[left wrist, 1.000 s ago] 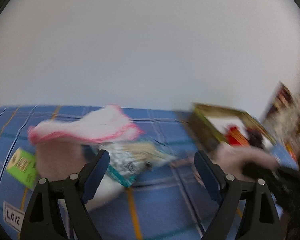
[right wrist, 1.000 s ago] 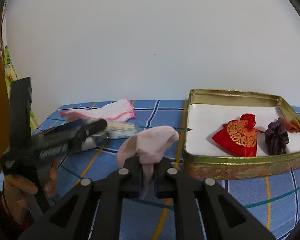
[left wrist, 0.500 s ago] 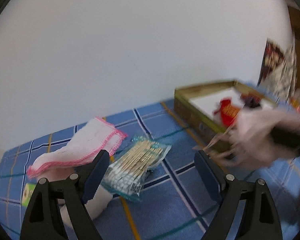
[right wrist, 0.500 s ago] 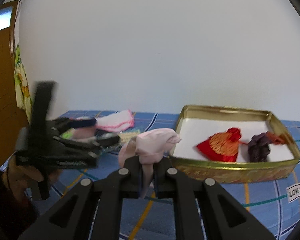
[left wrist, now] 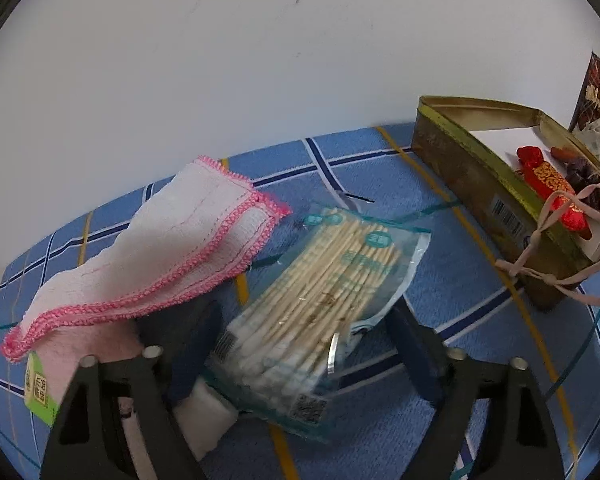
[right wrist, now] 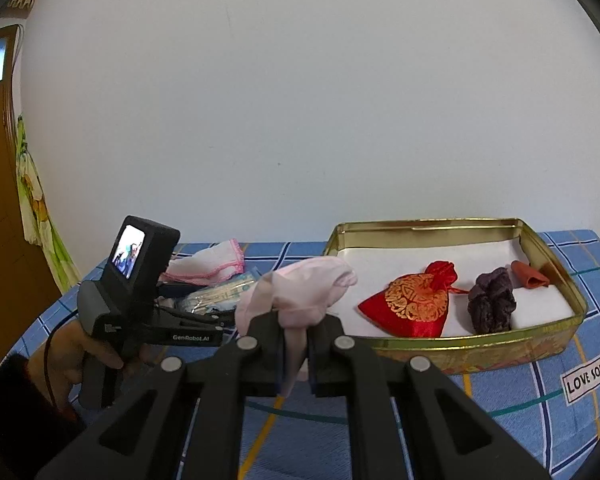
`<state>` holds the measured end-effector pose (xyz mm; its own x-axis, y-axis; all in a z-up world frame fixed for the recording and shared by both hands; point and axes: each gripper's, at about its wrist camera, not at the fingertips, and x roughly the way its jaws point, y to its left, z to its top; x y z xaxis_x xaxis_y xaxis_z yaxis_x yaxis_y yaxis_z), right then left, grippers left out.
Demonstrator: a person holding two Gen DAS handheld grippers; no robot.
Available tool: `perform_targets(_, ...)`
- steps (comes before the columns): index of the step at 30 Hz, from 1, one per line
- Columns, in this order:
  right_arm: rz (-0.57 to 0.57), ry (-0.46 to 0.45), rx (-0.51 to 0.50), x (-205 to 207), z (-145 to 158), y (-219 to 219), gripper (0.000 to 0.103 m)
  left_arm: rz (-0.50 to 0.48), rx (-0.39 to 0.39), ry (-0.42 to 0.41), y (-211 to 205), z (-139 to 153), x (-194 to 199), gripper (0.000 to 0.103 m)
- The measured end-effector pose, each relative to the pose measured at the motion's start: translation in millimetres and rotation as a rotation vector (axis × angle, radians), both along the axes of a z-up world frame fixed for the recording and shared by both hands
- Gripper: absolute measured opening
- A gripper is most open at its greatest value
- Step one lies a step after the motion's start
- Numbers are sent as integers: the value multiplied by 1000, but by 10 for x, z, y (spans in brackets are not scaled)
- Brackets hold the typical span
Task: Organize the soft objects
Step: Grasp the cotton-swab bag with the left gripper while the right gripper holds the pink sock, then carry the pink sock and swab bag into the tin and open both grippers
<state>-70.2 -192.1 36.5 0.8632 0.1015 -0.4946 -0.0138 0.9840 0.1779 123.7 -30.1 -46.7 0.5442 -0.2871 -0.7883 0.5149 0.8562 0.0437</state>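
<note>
My left gripper (left wrist: 304, 340) points down at a clear packet of cotton swabs (left wrist: 320, 296) on the blue checked cloth. The packet lies between its closing fingers, and the pads do not visibly press it. A white towel with pink edging (left wrist: 172, 248) lies just left of the packet. My right gripper (right wrist: 296, 356) is shut on a pale pink cloth (right wrist: 300, 292) with thin strings, held in front of the gold tin (right wrist: 460, 348). In the tin lie a red-and-gold pouch (right wrist: 416, 308), a purple scrunchie (right wrist: 492, 304) and a small orange-brown piece (right wrist: 528, 274).
A pink item with a green label (left wrist: 40, 384) sits under the towel, with a white bundle (left wrist: 208, 412) beside it. A person's hand (right wrist: 72, 364) holds the left gripper's handle. The white wall stands close behind the table. A brown door (right wrist: 0, 200) is at far left.
The left gripper has come down and tilted toward the swab packet, and its jaws have narrowed around it. The right gripper has carried the pink cloth closer to the tin.
</note>
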Motion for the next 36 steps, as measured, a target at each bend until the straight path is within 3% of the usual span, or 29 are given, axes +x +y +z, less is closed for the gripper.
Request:
perform_targets(4, -8, -1, -4, -8, 4, 3, 8, -22, 9, -24, -78, 21, -92, 55)
perform_targets(6, -14, -6, -5, -9, 4, -16, 8, -20, 29, -46, -142, 32, -132, 52)
perform_targets(9, -23, -18, -6, -20, 18, -36, 8, -1, -7, -52, -161, 75, -182, 51)
perform_targets(13, -8, -50, 24, -59, 62, -75, 8, 71, -124, -44, -83, 151, -269, 51)
perform_targets(19, 19, -100, 78, -131, 147, -109, 8, 200, -314, -100, 8, 392, -501, 51)
perform_targets(23, 16, -134, 84, -178, 215, -137, 8, 227, -335, -190, -87, 514, -677, 51)
perform_targets(29, -13, -206, 112, -296, 363, -284, 8, 253, -446, -206, -97, 628, -872, 51)
perform_targets(36, -68, -272, 63, -421, 488, -420, 8, 239, -420, -274, -285, 695, -1071, 51)
